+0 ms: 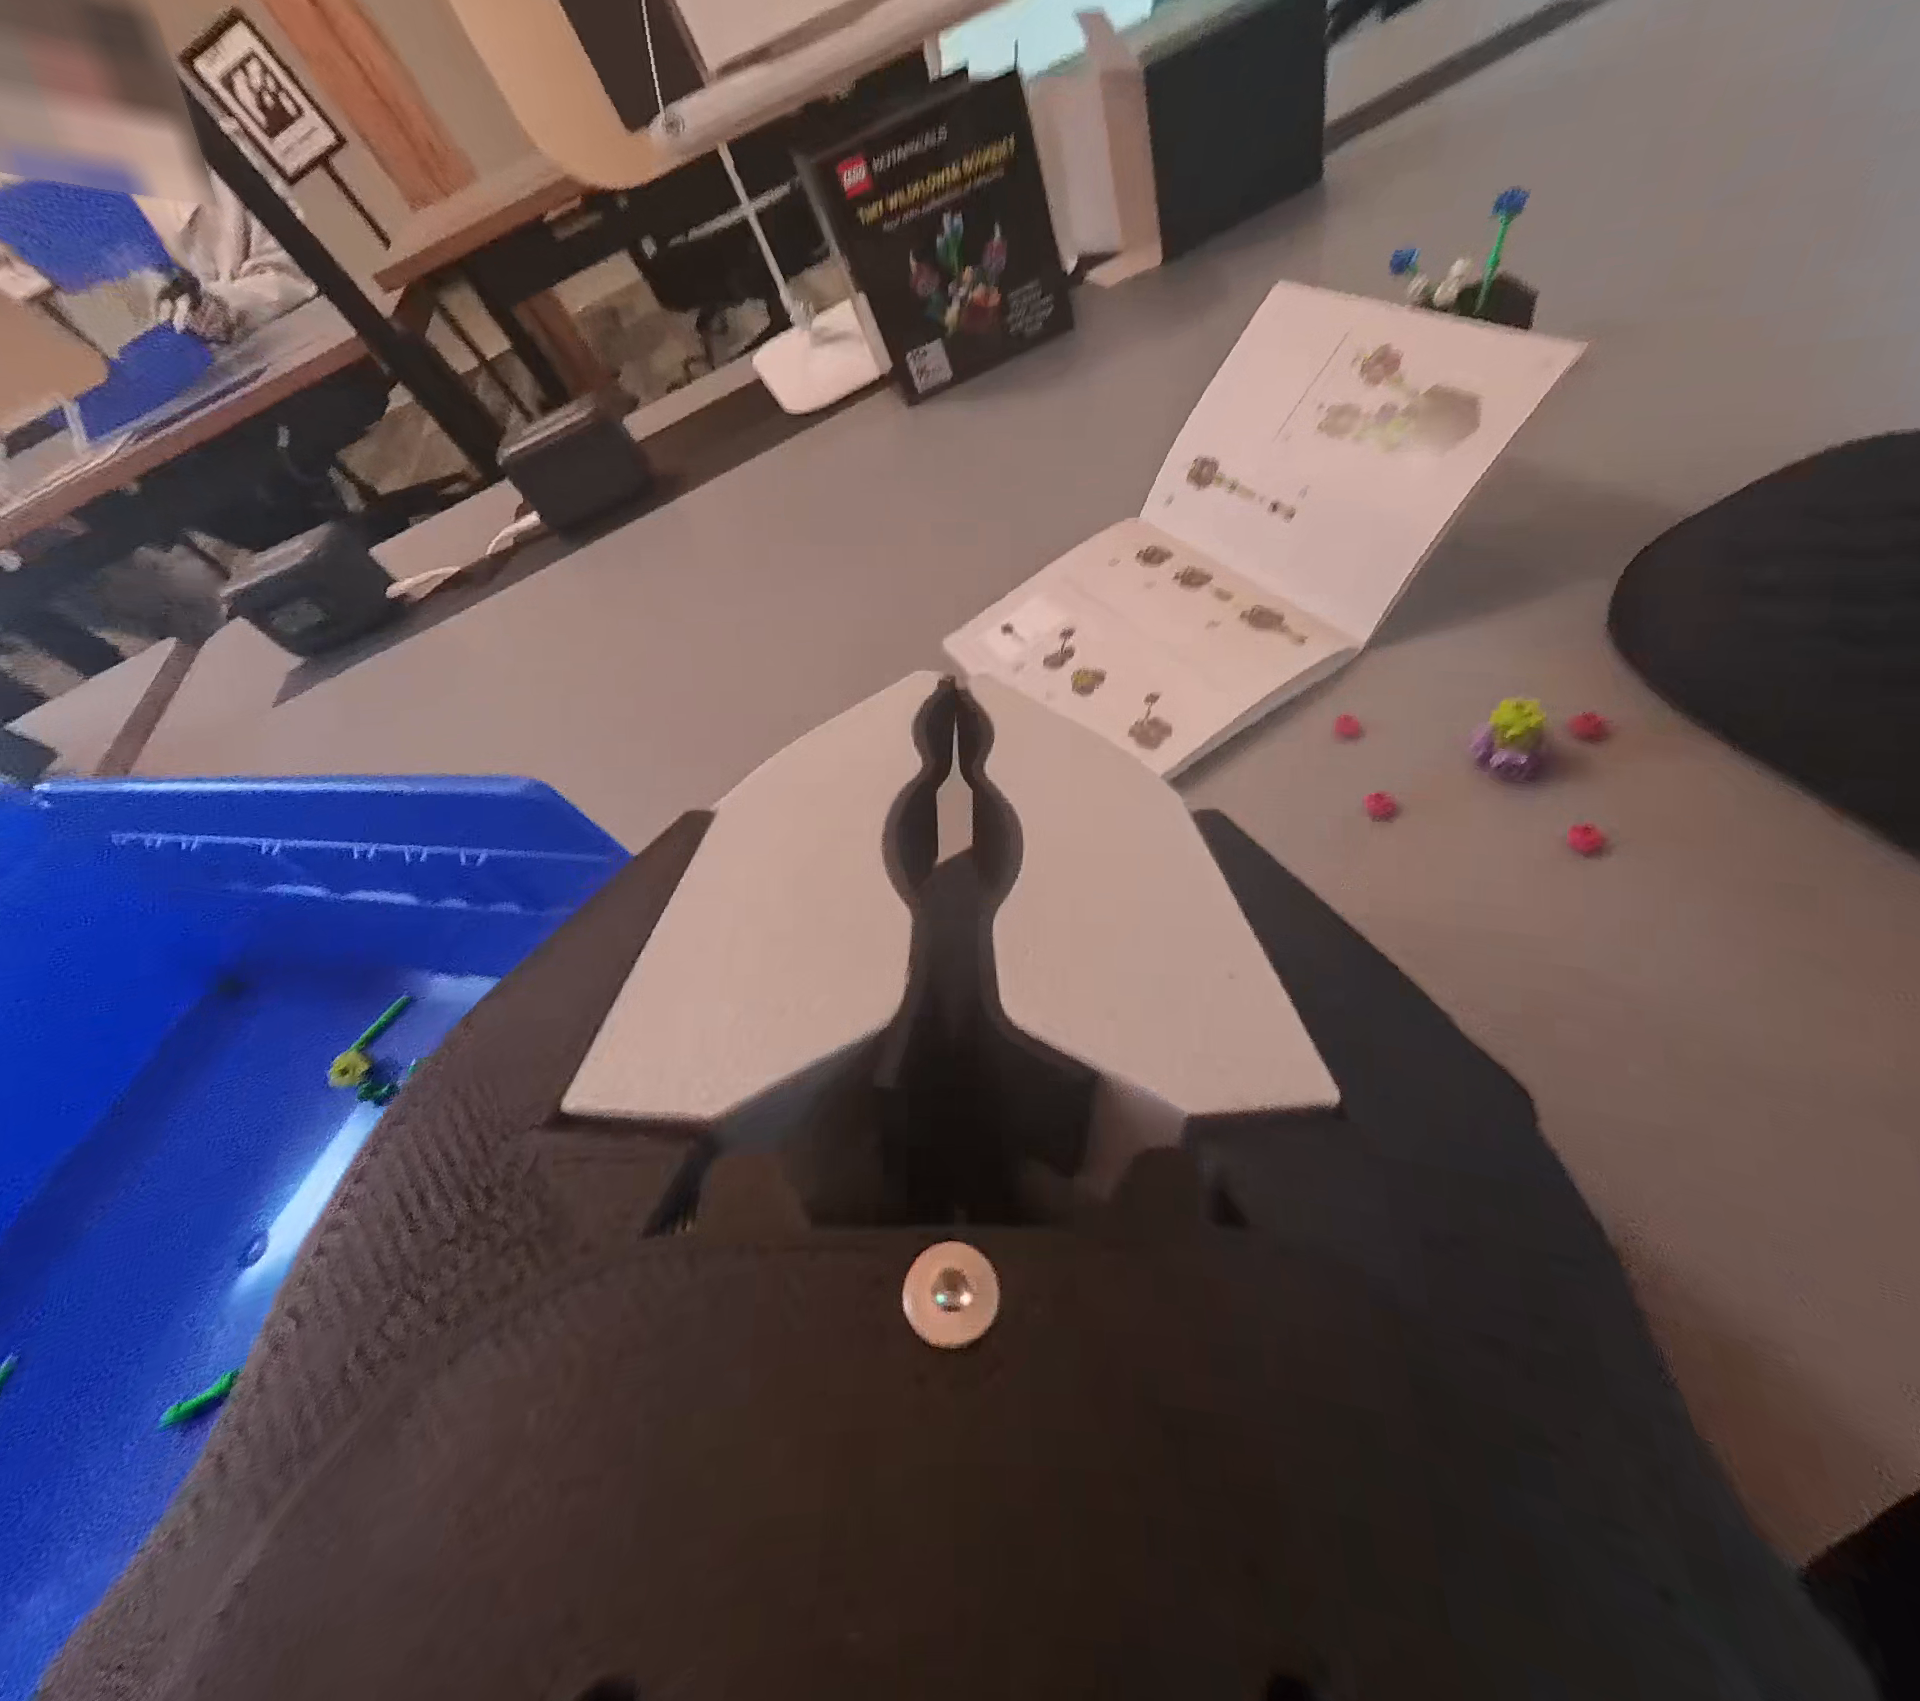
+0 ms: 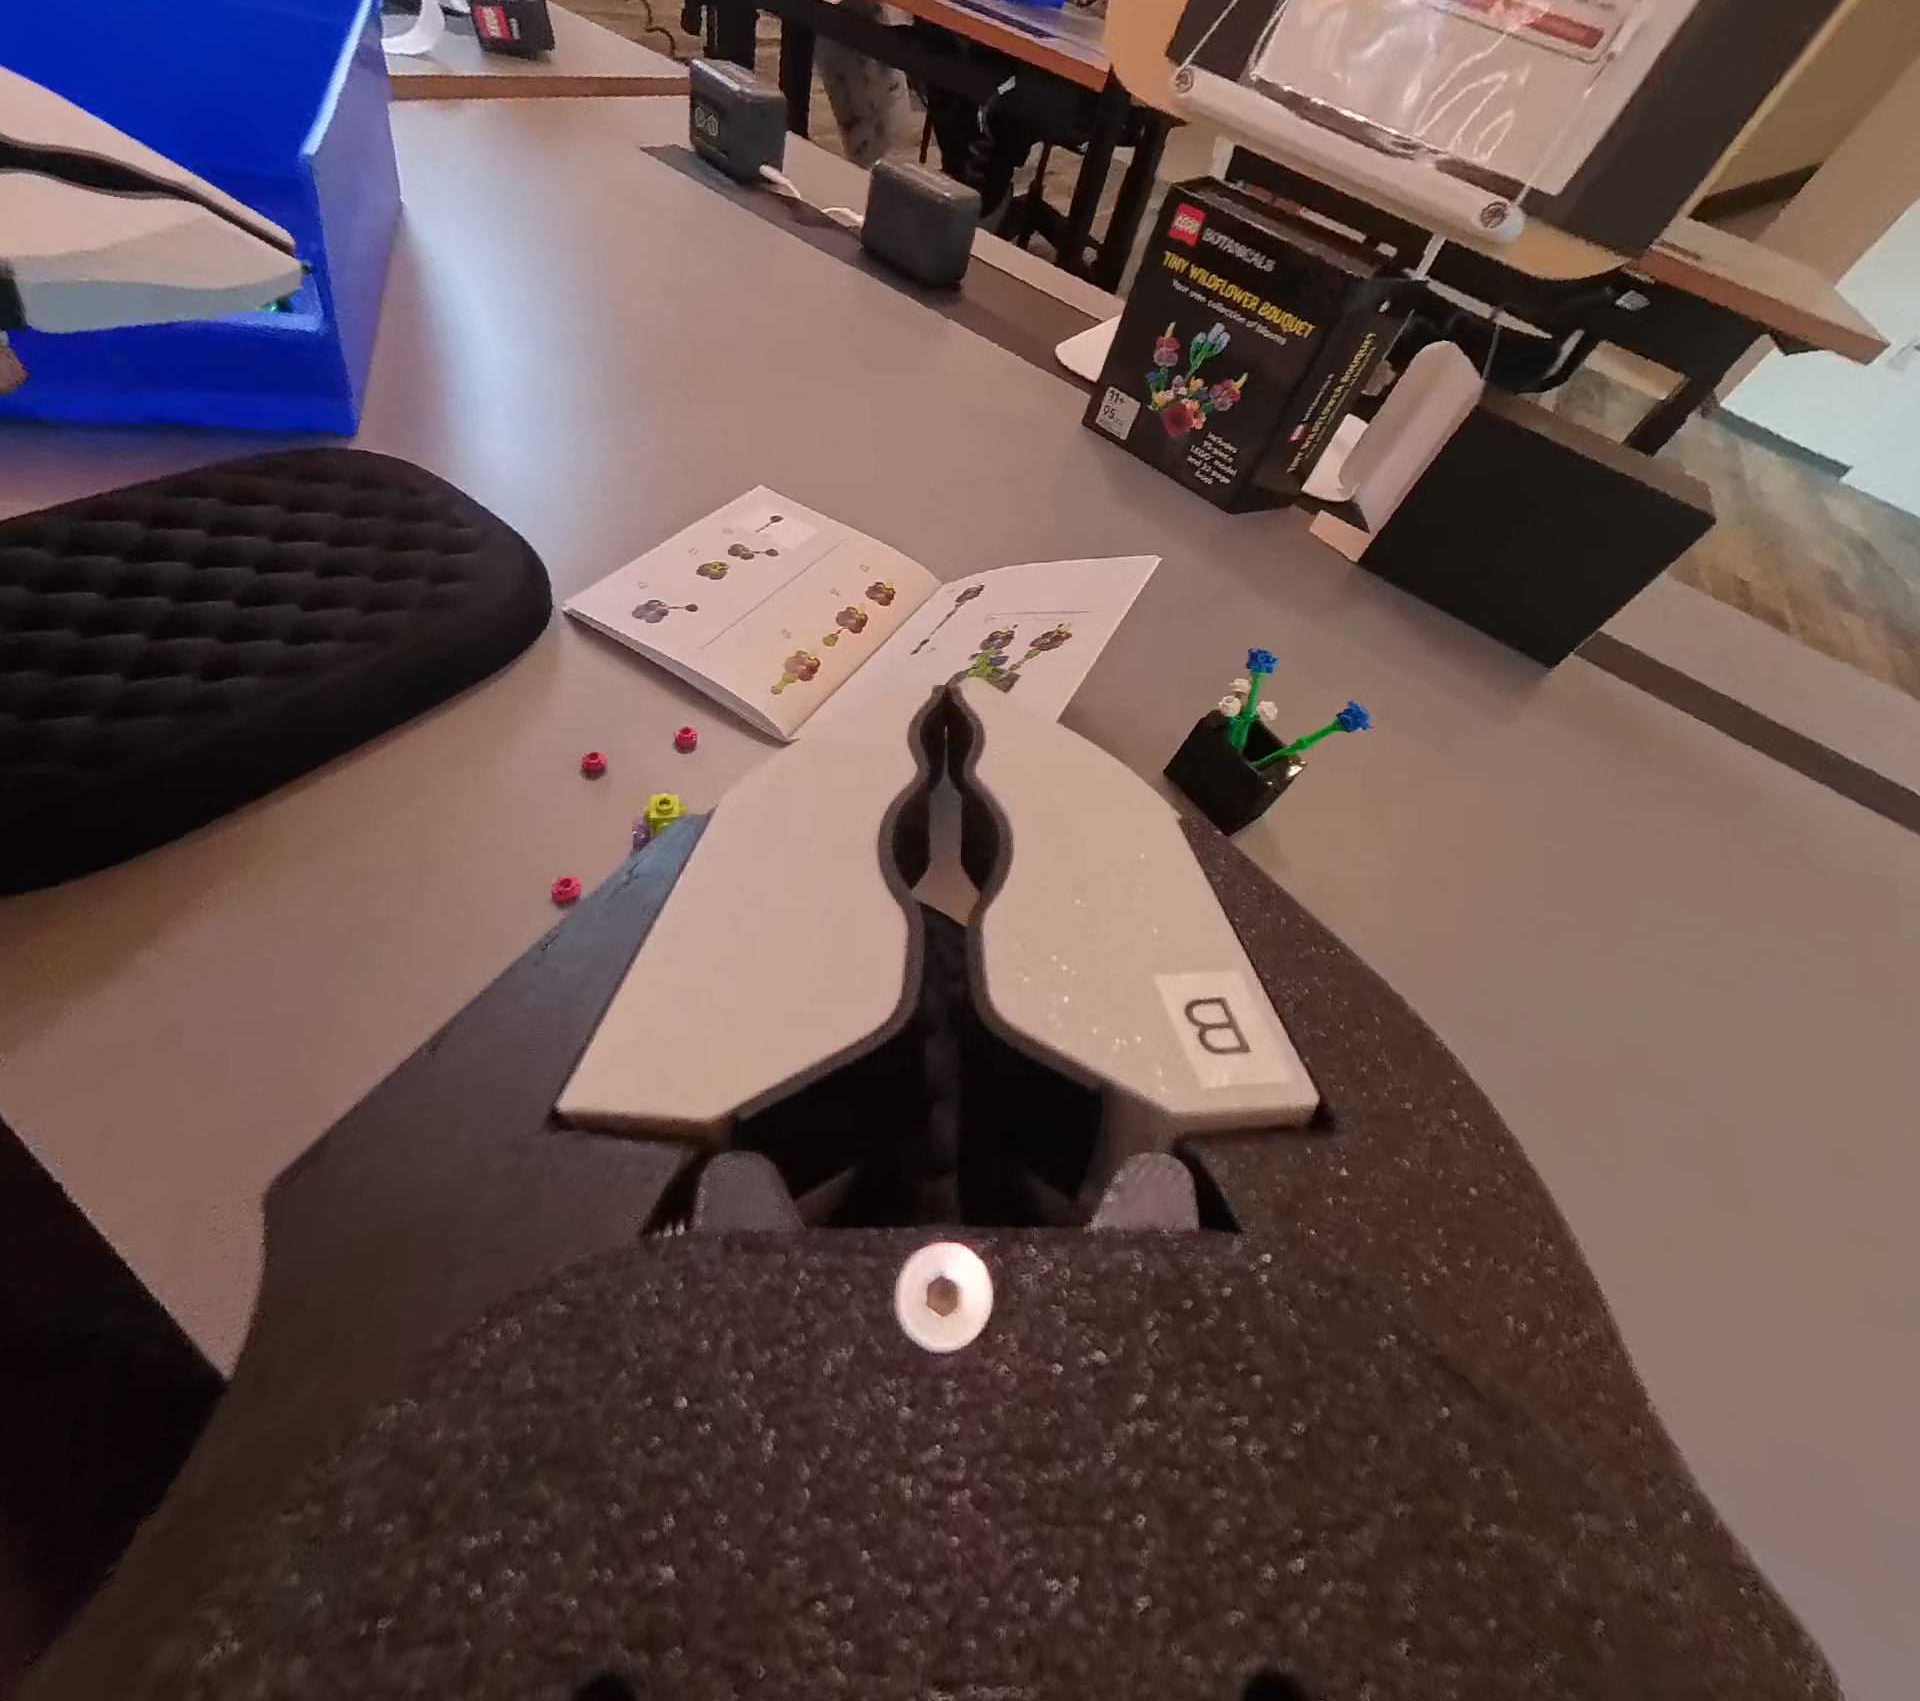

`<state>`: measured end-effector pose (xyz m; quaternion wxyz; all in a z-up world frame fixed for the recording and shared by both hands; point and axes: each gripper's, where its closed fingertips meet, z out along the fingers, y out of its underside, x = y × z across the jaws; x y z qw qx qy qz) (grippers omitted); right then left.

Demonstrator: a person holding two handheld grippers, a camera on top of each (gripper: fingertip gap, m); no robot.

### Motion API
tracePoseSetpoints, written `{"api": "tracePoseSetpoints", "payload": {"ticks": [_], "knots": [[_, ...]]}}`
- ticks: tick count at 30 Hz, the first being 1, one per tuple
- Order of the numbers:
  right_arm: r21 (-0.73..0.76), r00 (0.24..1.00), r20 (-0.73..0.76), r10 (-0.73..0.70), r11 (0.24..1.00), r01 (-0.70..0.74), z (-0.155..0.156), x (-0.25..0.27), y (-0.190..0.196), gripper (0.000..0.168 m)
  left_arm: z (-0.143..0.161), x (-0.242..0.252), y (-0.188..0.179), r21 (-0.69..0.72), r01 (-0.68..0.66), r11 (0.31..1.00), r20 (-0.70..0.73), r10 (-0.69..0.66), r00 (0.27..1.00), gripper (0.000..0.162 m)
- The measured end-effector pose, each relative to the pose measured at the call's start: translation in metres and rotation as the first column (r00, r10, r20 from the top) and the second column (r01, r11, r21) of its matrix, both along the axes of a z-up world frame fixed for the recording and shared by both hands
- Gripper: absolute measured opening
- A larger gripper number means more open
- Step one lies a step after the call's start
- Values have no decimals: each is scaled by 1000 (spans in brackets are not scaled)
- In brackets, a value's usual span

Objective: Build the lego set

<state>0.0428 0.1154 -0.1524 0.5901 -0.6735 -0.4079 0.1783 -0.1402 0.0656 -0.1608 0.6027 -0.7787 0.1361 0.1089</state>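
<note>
- Desk (image 2: 1455,976) of grey carries an open instruction booklet (image 2: 821,602), a black set box (image 2: 1205,363) standing behind it, and a black mesh pad (image 2: 239,612).
- Left claw (image 1: 948,695) hangs beside the blue bin (image 1: 156,1028), fingers together at the tips; green pieces (image 1: 358,1064) lie inside the bin.
- Right claw (image 2: 948,701) sits above the booklet's near edge, tips together, nothing between them.
- Small pink studs (image 2: 592,763) and a lime-and-purple flower (image 2: 660,815) lie between pad and booklet.
- Black pot (image 2: 1226,773) with blue flowers stands right of the right claw.

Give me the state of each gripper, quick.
Left gripper: closed, with something tiny and dark pinched at the tips; too small to name.
Right gripper: closed, holding nothing.
</note>
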Motion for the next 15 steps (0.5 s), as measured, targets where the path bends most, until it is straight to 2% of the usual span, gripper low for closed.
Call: {"api": "tracePoseSetpoints", "payload": {"ticks": [3,5,7,9,10,13,15], "knots": [[-15,999,28,15,1000,-15,-5,-4,-2,0,-9,-2,0,-51,-15,999,-29,13,999,2],[-14,998,54,10,1000,-9,-8,-3,-1,3,-20,-5,3,-108,-45,993,-52,39,998,31],[-9,997,82,10,1000,-9,-11,-4,0,32,-28,-9,6,-146,-79,986,-61,71,996,66],[-10,993,120,-1,1000,2,-16,-3,1,83,-30,-15,9,-135,-132,982,-60,125,990,125],[-9,990,139,-10,1000,12,-19,-3,3,102,-31,-19,9,-143,-155,978,-69,147,987,141],[0,990,139,-36,999,36,-22,-2,8,145,-24,-18,9,-108,-145,984,-26,143,989,145],[-20,993,119,-14,1000,16,-23,-5,7,148,-18,-12,8,-90,-112,990,18,114,993,145]]}}
